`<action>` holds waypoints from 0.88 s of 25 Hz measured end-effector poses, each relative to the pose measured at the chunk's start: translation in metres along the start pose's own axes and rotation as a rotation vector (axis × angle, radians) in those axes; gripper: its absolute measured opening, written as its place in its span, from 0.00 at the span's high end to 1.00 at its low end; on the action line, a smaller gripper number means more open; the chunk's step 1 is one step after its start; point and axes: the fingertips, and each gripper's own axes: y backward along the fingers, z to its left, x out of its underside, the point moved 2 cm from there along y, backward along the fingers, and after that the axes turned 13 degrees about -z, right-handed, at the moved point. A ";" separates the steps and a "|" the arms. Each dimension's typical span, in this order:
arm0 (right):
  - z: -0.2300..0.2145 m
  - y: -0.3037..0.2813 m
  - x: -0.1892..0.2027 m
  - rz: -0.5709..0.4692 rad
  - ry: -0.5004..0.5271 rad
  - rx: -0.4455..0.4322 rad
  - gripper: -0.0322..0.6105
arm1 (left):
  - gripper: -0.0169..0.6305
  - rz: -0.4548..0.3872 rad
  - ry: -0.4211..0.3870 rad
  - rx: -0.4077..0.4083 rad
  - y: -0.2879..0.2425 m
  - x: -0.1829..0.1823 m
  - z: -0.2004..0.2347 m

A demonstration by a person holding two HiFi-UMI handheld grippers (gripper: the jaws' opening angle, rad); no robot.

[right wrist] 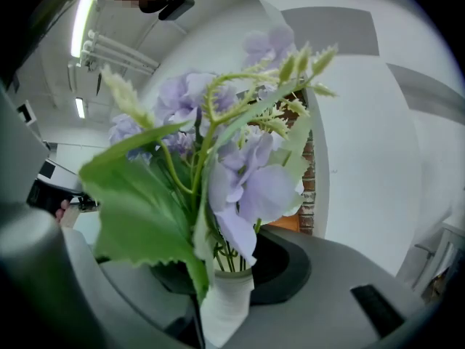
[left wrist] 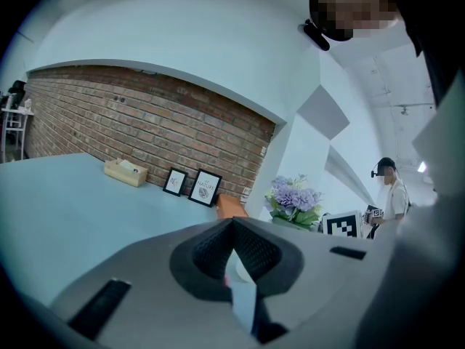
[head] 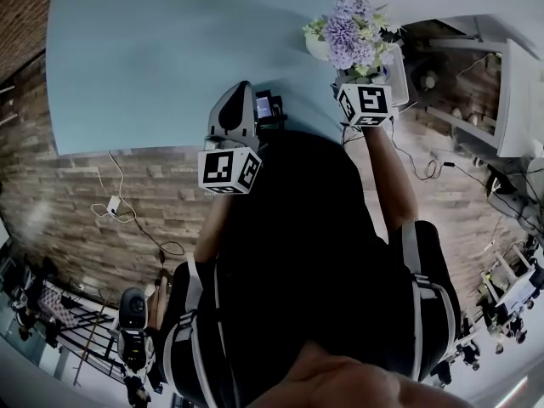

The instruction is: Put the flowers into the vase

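The flowers (right wrist: pixel 247 184), pale purple blooms with green leaves and budded sprigs, stand upright in the right gripper (right wrist: pixel 227 278). Their stems run down into a white ribbed tube (right wrist: pixel 227 307); whether that is the vase or a wrap on the stems cannot be told. The right gripper's jaws stand at a narrow opening and press on the tube from both sides. A large toothed leaf (right wrist: pixel 138 209) hangs over the left jaw.

In the head view the bunch (head: pixel 350 31) is over the far right corner of the blue table (head: pixel 170 58), with the right gripper's marker cube (head: pixel 365 104) just below the blooms.

The left gripper (left wrist: pixel 233 224) is to the left of the flowers and apart from them, above the table's near edge. Its jaws meet at their tips, with nothing between them.

From the left gripper view the flowers (left wrist: pixel 294 198) show to the right, in front of a white pillar (left wrist: pixel 290 151). Along the brick wall (left wrist: pixel 145 126) at the far side of the table are a tissue box (left wrist: pixel 126 171), two framed pictures (left wrist: pixel 190 185) and an orange object (left wrist: pixel 231 206). A person (left wrist: pixel 392 195) stands well behind, at the right.
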 end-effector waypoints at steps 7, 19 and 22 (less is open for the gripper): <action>0.003 0.001 0.001 0.035 -0.010 -0.030 0.67 | 0.94 -0.013 0.015 -0.006 0.004 0.001 0.006; -0.002 0.007 0.001 0.083 0.000 0.022 0.57 | 0.94 -0.019 0.011 -0.023 0.008 0.000 0.014; -0.003 0.009 0.002 0.068 -0.034 0.034 0.56 | 0.94 -0.016 0.007 -0.023 0.008 -0.001 0.013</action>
